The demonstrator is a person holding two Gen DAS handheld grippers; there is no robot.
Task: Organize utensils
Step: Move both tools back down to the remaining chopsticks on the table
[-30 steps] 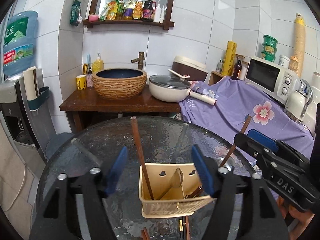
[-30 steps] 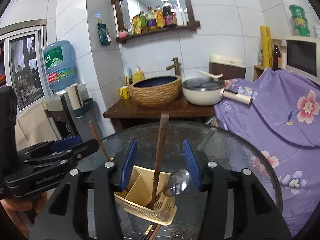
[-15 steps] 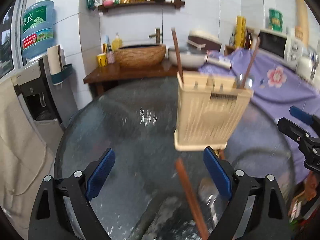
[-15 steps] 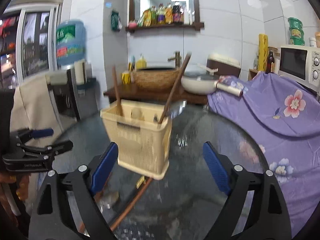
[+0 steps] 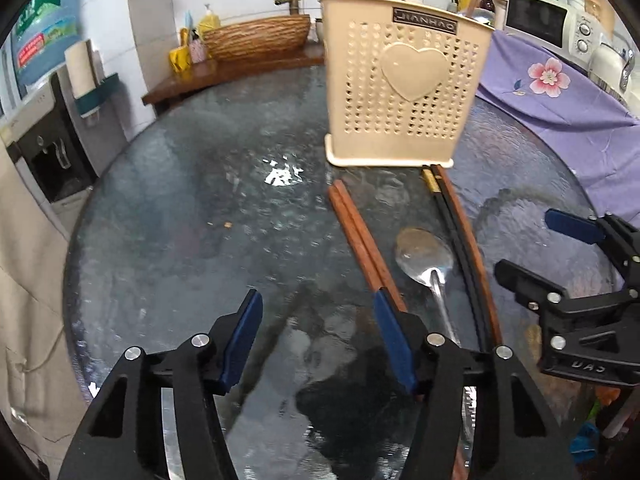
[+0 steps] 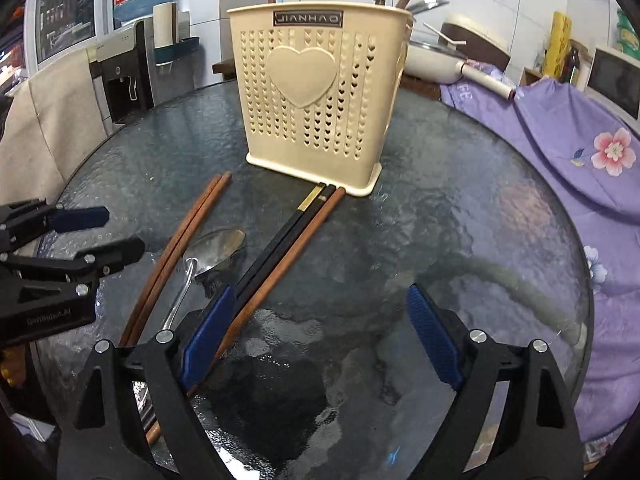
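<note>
A beige perforated utensil holder (image 5: 404, 84) (image 6: 320, 92) stands on the round glass table (image 5: 200, 208) (image 6: 460, 208), with chopstick ends and a spoon sticking out of its top. In front of it lie a brown chopstick pair (image 5: 360, 240) (image 6: 180, 248), a metal spoon (image 5: 426, 260) (image 6: 208, 256), and a black pair beside one brown chopstick (image 5: 460, 240) (image 6: 292, 236). My left gripper (image 5: 320, 344) is open and empty, low over the table, its right finger over the brown pair. My right gripper (image 6: 320, 340) is open and empty, its left finger over the black pair.
Behind the table are a wooden stand with a woven basin (image 5: 256, 36), a white pan (image 6: 432, 64), a water dispenser (image 5: 48, 92) at the left, and a purple flowered cloth (image 6: 580, 140) under a microwave (image 5: 544, 20) at the right.
Both grippers have dropped from above the holder to low over the table in front of it and opened wide. The loose utensils on the table have come into view.
</note>
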